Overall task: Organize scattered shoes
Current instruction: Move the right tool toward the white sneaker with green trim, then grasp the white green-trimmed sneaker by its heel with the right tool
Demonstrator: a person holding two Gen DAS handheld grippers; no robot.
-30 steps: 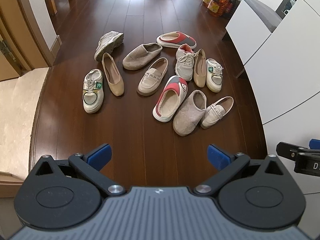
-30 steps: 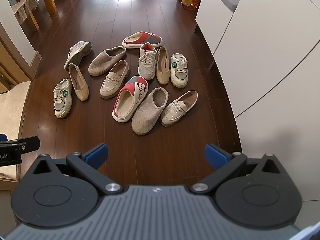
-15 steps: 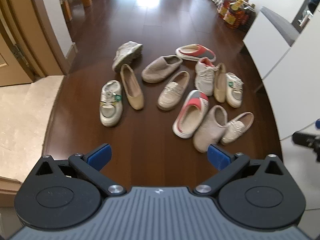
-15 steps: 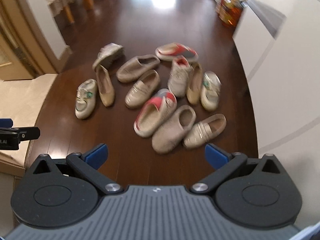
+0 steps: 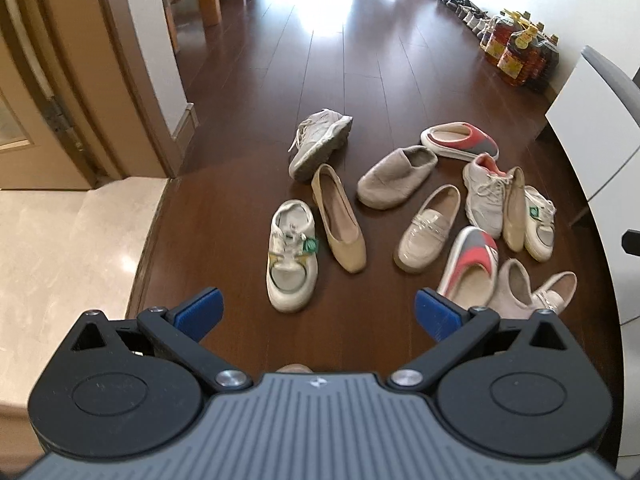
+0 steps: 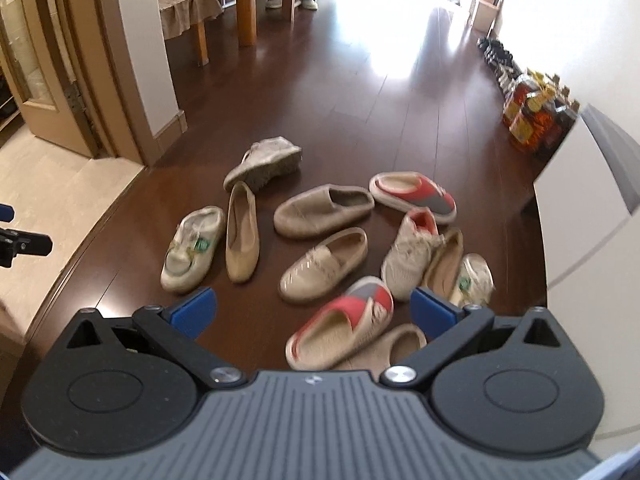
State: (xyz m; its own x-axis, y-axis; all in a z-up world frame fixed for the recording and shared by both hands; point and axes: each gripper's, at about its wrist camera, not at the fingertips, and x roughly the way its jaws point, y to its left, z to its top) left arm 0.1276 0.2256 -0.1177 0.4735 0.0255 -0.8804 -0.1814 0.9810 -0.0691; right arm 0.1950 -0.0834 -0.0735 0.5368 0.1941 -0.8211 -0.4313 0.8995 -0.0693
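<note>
Both tongs have come closer, spread empty, the scattered shoes (image 5: 420,216) just ahead of them.

Dark wood floor (image 5: 248,184), glare at the far end. Pale tile (image 5: 60,240) on the left, by a door frame (image 5: 120,92). Oil bottles (image 5: 520,56) along the right wall, next to a white cabinet (image 5: 600,128). Table legs (image 6: 245,4) farther back.

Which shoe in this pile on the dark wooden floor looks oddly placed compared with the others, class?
The grey-white lace-up sneaker at the far left of the pile is tipped onto its side, its treaded sole showing, while the other shoes sit upright. Its apparent mate, the white sneaker with a coral lining, stands apart across the pile.
</note>
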